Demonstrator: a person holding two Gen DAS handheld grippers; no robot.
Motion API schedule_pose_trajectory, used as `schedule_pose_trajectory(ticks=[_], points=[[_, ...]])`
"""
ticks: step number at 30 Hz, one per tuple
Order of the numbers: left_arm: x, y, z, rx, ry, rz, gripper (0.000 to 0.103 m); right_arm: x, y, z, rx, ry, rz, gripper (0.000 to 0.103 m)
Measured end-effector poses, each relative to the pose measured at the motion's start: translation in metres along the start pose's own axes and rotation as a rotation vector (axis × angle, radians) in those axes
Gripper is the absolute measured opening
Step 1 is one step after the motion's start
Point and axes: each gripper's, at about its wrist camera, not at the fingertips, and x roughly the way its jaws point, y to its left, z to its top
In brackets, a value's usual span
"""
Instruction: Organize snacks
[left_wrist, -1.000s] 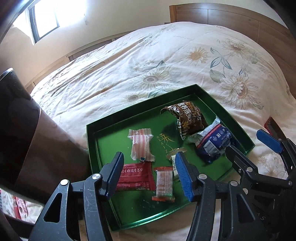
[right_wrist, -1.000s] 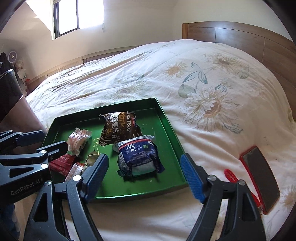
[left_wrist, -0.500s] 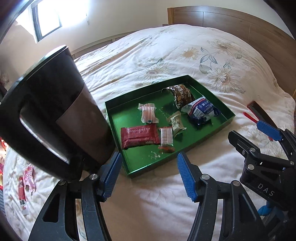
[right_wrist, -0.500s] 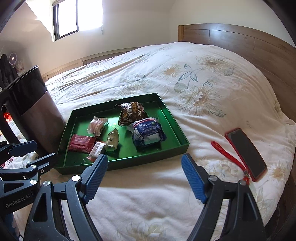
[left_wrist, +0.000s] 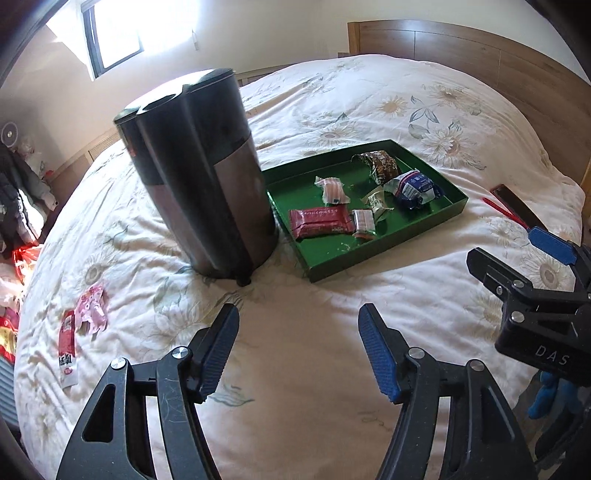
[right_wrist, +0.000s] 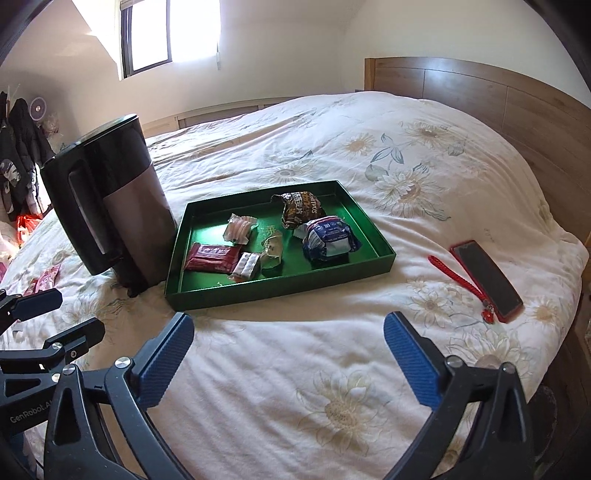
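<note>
Both grippers hang back over the floral quilt, empty. The left gripper (left_wrist: 299, 349) has its blue-padded jaws apart, and the right gripper (right_wrist: 288, 356) has its jaws spread wider, nothing between either pair.

The shallow green rectangular tray (right_wrist: 280, 288) lies ahead of both, near but untouched, its long axis running left to right across the view. Inside it sit six wrapped snacks, among them a flat red packet (right_wrist: 211, 257) at the tray's near-left and a blue-and-white pouch (right_wrist: 328, 238) toward its right end.

Two loose snacks matter most, in my judgement: a pink wrapper (left_wrist: 92, 308) and a slim red-and-white stick sachet (left_wrist: 67, 349) lie well left of the tray, beyond the tall black-and-grey electric kettle (left_wrist: 199, 173). The sachet's long axis points away from the camera. The left gripper is nearer; it needs to swing left.
</note>
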Motion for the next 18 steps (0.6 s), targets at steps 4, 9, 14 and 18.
schedule_pose_trajectory(ticks=[4, 9, 14, 18], points=[[-0.011, 0.019, -0.020, -0.011, 0.005, 0.020, 0.064, -0.010, 0.008, -0.014, 0.012, 0.005, 0.013, 0.103], [-0.026, 0.044, -0.038, -0.039, 0.006, 0.045, 0.065, -0.020, 0.023, -0.026, 0.006, 0.006, 0.007, 0.103], [-0.039, 0.065, -0.048, -0.067, -0.007, 0.068, 0.065, -0.026, 0.042, -0.032, -0.015, 0.005, 0.027, 0.103], [-0.044, 0.076, -0.057, -0.074, -0.004, 0.088, 0.068, -0.030, 0.059, -0.036, -0.034, 0.005, 0.047, 0.103]])
